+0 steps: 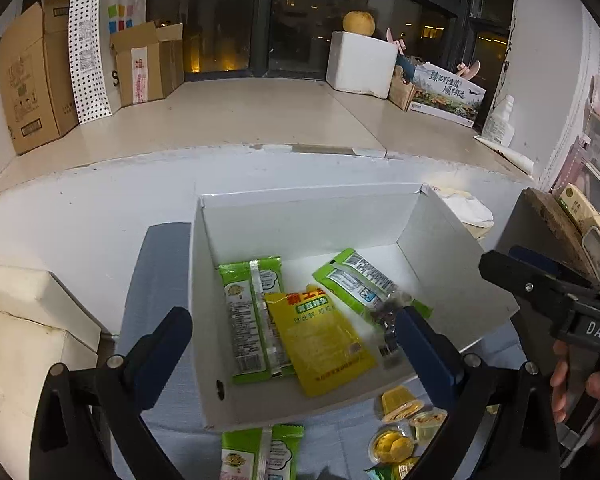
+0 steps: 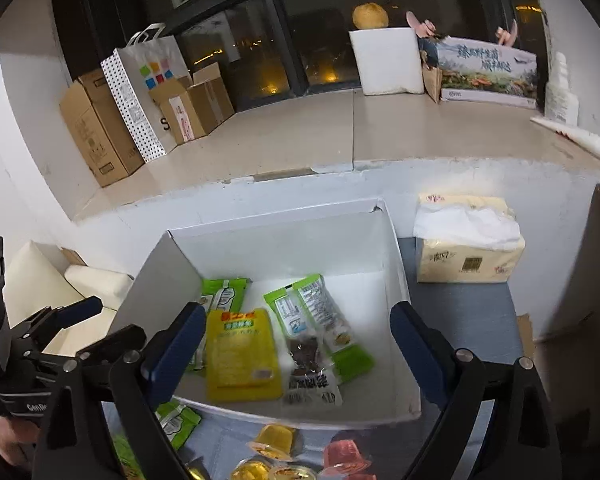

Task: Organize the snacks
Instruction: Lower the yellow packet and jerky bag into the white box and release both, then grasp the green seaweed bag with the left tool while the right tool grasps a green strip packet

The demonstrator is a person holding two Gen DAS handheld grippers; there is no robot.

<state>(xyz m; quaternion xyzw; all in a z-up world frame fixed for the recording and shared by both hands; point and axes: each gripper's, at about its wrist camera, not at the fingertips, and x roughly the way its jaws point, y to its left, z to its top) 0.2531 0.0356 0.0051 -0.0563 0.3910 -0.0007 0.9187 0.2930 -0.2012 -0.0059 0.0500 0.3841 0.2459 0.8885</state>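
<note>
A white open box (image 1: 204, 280) stands on the blue-grey cloth. In it lie a green packet (image 1: 248, 312), a yellow pouch (image 1: 320, 344), a second green packet (image 1: 364, 280) and a clear packet of dark snacks (image 2: 310, 368). My left gripper (image 1: 292, 320) hovers above the box's near side, open, with nothing between its fingers. My right gripper (image 2: 296, 316) hangs over the same box (image 2: 396, 248), also open and empty, above the yellow pouch (image 2: 240, 352). In front of the box lie jelly cups (image 1: 404, 420) and another green packet (image 1: 260, 452).
A tissue pack (image 2: 468, 248) sits right of the box. Yellow (image 2: 276, 440) and pink (image 2: 346, 456) jelly cups lie near the front edge. A cream cushion (image 1: 28, 320) is at the left. Behind, a sill holds cardboard boxes (image 1: 32, 76) and a foam box (image 1: 360, 64).
</note>
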